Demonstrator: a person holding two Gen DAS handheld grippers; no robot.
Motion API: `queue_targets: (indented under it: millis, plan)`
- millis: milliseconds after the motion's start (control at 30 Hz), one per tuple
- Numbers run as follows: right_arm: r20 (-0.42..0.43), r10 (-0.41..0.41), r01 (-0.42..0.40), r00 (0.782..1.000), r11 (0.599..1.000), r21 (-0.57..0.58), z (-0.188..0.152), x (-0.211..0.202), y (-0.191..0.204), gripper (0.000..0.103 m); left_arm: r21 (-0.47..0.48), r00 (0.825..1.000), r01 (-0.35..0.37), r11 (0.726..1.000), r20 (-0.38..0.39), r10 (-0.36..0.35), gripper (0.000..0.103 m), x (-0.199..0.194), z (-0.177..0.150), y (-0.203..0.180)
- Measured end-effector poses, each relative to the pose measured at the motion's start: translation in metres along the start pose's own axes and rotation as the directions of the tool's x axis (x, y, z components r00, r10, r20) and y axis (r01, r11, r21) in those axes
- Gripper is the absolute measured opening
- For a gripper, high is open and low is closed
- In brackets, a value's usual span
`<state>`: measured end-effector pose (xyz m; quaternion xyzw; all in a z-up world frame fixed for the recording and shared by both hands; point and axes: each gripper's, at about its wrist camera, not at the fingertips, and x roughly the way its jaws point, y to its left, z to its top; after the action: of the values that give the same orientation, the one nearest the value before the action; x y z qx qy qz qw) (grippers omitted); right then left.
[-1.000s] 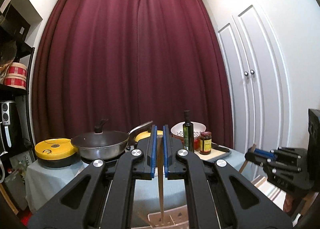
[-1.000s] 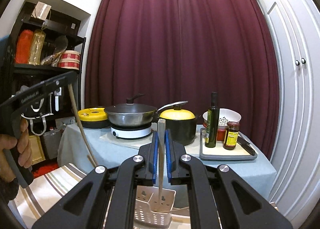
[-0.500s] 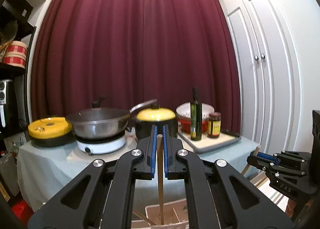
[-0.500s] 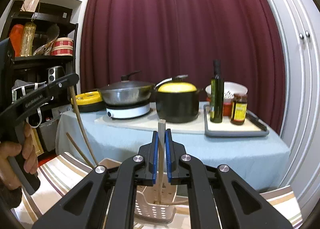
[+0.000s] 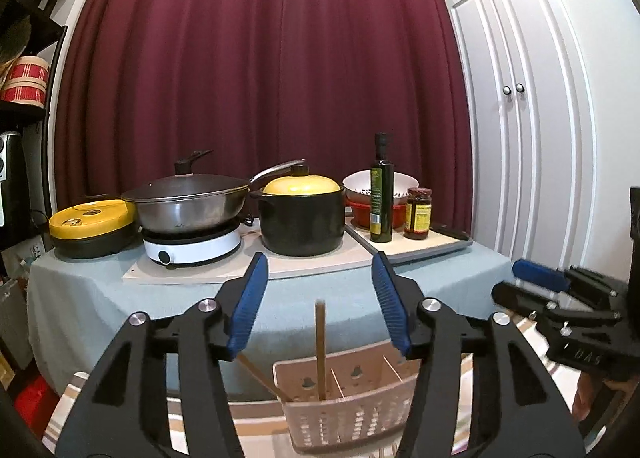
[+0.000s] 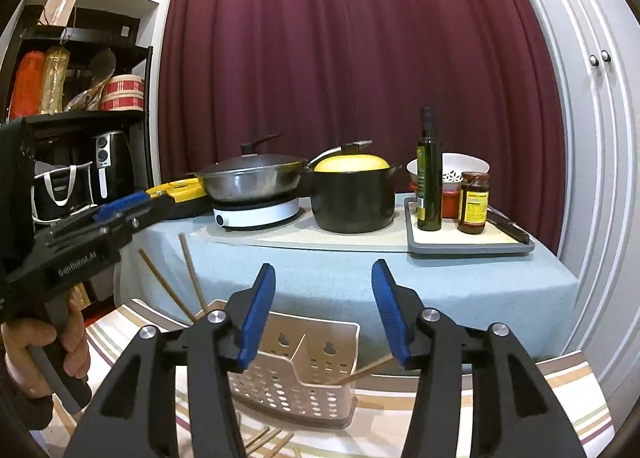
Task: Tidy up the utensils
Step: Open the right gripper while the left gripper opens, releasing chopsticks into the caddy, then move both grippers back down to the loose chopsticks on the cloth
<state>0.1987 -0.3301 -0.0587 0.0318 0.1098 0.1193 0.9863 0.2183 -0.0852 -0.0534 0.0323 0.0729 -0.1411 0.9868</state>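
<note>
In the left wrist view, the left claw [image 5: 318, 300] is wide open and holds nothing. Just under it is a pink basket [image 5: 348, 414] with holes in its sides, sitting on a striped cloth [image 5: 60, 414]. One wooden stick [image 5: 320, 350] stands almost straight up in the basket, in the gap between the blue pads [image 5: 248, 302] but not touching them. Another stick [image 5: 260, 376] leans out to the left. The right claw shows at the right edge of this view.

In the right wrist view, the right claw [image 6: 323, 312] is wide open too, and it is empty. The basket [image 6: 298, 378] is right below it. One stick [image 6: 366, 368] lies tilted in the right part of the basket. Two sticks [image 6: 192, 278] lean out of the left end. More sticks [image 6: 268, 440] lie on the striped cloth in front of the basket, not put away yet. A hand [image 6: 44, 354] holds the left claw's handle on the left.

What could go wrong? I think the leaning sticks could tip out if a claw bumps them on the way down. The basket looks light, so a knock could push it over. The sticks on the cloth are thin and flat, so a claw could slip off them.
</note>
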Motion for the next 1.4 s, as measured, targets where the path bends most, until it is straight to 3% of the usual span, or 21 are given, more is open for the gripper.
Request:
queue_targets:
  millis: [300,633,800,967,1267,1400]
  plan:
    - [-0.016,-0.023,0.023,1.000,1.000,0.004,-0.025,-0.049,0.007,0.051,0.009,0.998,-0.018,1.000,-0.052,0.018,0.061,-0.053,-0.031,-0.004]
    - [-0.169,0.024,-0.018,0.985,0.999,0.037,-0.106,-0.072,0.029,0.048,0.019,0.979,-0.058,0.998,-0.196,0.060,0.061,-0.099,-0.104,-0.005]
    - [-0.264,0.077,-0.065,0.961,0.996,0.055,-0.146,-0.072,0.044,0.040,0.000,0.957,-0.074,0.997,-0.280,0.071,0.061,-0.113,-0.140,-0.002]
    - [-0.336,0.096,-0.084,0.937,0.995,0.048,-0.173,-0.065,0.057,0.030,0.014,0.946,-0.089,0.996,-0.310,0.089,0.061,-0.124,-0.163,0.000]
    - [-0.414,0.078,-0.074,0.907,0.997,0.025,-0.194,-0.060,0.067,0.021,0.008,0.933,-0.098,0.995,-0.346,0.095,0.061,-0.133,-0.183,0.005]
    - [-0.488,0.065,-0.068,0.871,0.998,0.013,-0.200,-0.051,0.070,0.018,-0.001,0.929,-0.098,0.995,-0.358,0.091,0.061,-0.133,-0.187,0.008]
